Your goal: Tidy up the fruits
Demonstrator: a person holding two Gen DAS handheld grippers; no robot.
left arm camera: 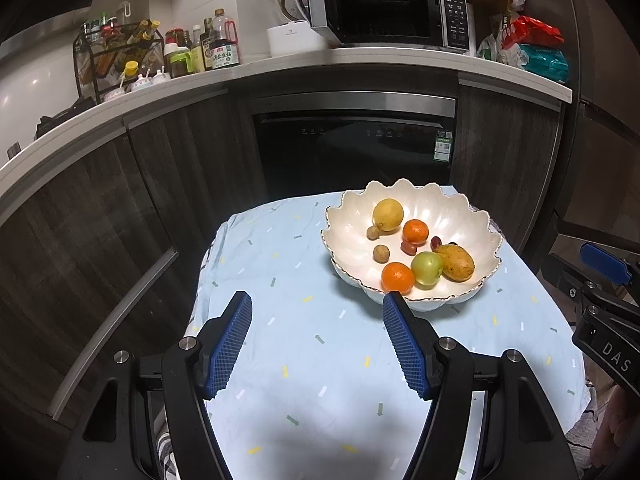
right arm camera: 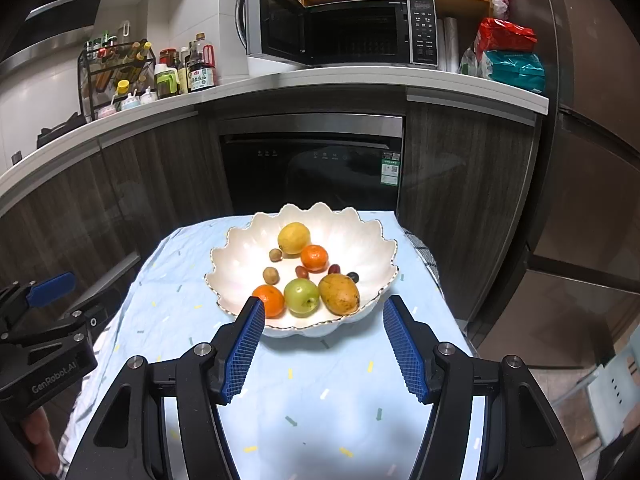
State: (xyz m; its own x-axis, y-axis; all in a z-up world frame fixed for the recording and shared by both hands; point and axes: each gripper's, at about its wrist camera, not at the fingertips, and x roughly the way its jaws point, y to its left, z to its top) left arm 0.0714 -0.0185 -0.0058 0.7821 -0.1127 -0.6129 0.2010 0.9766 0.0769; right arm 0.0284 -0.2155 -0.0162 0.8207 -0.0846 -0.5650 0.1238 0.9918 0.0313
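Fruit lay gathered in a white scalloped ceramic bowl [right arm camera: 240, 248] with a thin gilt rim, which stood on a pale blue tablecloth [right arm camera: 320, 392] printed with small coloured dashes. At the far side of the bowl sat a round yellow lemon [right arm camera: 294, 238], with a small orange mandarin [right arm camera: 314, 257] touching it on the near right. Two small brown round fruits [right arm camera: 271, 275] lay left of centre, apart from each other. Two small dark red oval fruits [right arm camera: 302, 271] lay near the middle, and a small dark berry [right arm camera: 353, 277] rested just behind a yellow-brown mango [right arm camera: 339, 294]. At the near side, a second orange mandarin [right arm camera: 270, 300], a green apple [right arm camera: 302, 297] and the mango sat in a row, each touching its neighbour.

The right gripper [right arm camera: 323, 308] hovered above the cloth just short of the bowl's near rim, its blue ribbed pads [right arm camera: 406, 354] spread apart with nothing between them. The left gripper [left arm camera: 317, 305] hung over bare cloth to the left of the bowl, jaws likewise spread and empty. Behind the table stood a dark built-in dishwasher [right arm camera: 312, 168] under a white countertop [right arm camera: 360, 78], on which a silver microwave [right arm camera: 340, 34] stood with its door open.
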